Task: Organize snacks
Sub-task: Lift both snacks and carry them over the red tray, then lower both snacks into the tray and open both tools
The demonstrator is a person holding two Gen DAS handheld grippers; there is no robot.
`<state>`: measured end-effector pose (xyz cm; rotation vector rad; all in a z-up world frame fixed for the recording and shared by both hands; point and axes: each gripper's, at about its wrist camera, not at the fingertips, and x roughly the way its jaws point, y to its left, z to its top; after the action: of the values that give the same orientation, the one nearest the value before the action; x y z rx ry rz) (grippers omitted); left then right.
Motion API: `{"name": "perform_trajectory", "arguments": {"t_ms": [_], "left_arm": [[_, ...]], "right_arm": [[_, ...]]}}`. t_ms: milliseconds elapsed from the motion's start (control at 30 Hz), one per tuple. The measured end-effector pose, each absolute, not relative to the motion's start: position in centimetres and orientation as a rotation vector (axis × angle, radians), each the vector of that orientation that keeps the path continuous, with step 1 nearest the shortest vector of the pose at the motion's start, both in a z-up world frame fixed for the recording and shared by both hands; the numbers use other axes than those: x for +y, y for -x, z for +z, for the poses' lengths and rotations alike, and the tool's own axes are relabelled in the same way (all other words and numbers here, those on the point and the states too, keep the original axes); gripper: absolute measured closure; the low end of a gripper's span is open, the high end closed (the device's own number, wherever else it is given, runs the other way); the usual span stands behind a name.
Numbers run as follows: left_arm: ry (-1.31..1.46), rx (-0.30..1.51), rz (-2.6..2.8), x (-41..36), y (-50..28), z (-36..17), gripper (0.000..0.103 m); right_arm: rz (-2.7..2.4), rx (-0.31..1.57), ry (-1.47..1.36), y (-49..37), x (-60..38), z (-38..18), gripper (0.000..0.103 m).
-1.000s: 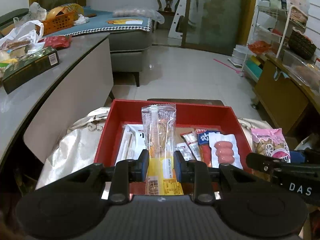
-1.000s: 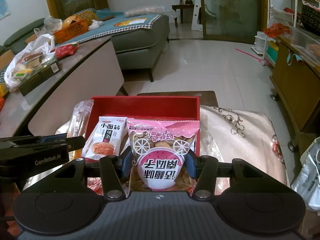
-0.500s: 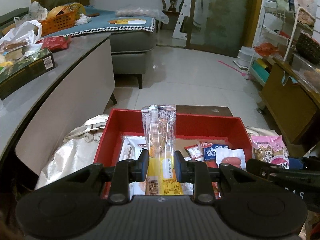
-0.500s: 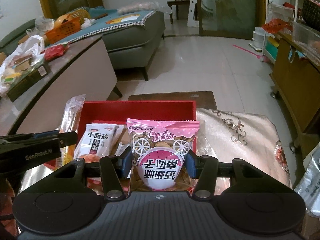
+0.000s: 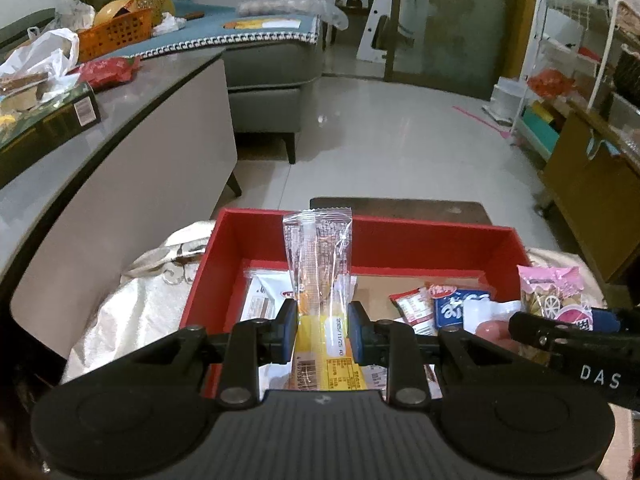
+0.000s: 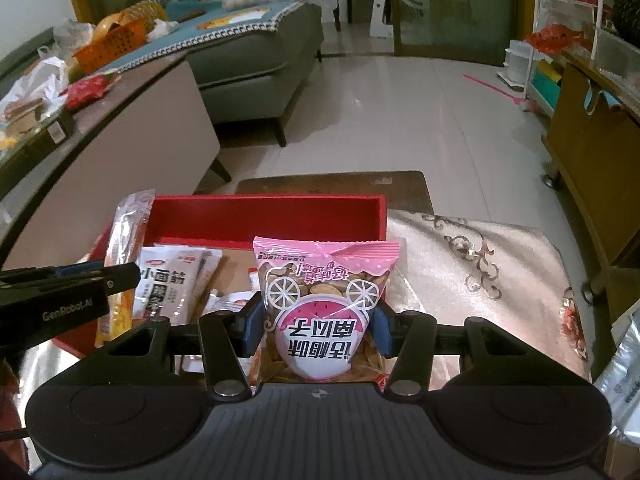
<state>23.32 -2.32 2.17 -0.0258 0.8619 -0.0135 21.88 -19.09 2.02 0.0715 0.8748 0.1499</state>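
My left gripper (image 5: pixel 322 330) is shut on a long clear snack stick packet (image 5: pixel 318 256) with a yellow lower end, held upright over the near left part of the red box (image 5: pixel 400 238). My right gripper (image 6: pixel 316 326) is shut on a pink snack bag (image 6: pixel 326 280), held over the box's right side (image 6: pixel 264 208). Inside the box lie several packets: a white noodle-snack pack (image 6: pixel 168 280), a blue packet (image 5: pixel 456 306) and a red one (image 5: pixel 412 304). Each gripper shows at the edge of the other's view.
The red box sits on a cream patterned cloth (image 6: pixel 480 264) over a low stool, with a dark mat (image 5: pixel 400 208) beyond it. A grey counter (image 5: pixel 100 120) with a green box and bags runs along the left. A wooden cabinet (image 5: pixel 592 184) stands right, a sofa behind.
Both grippers have drawn back toward me and sunk, each keeping its packet. The red box now sits lower and nearer in both views.
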Motion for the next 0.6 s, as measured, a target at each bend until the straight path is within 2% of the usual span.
{"name": "perform_trajectory", "arguments": {"t_ms": [333, 600], "left_arm": [[0.009, 0.899, -0.004, -3.3, -24.6, 0.4, 0.080], [-0.019, 0.909, 0.015, -3.5, -24.9, -0.2, 0.072]], "right_arm": [[0.162, 0.891, -0.070, -23.8, -19.0, 0.4, 0.040], [0.192, 0.895, -0.076, -24.5, -18.2, -0.6, 0.035]]}}
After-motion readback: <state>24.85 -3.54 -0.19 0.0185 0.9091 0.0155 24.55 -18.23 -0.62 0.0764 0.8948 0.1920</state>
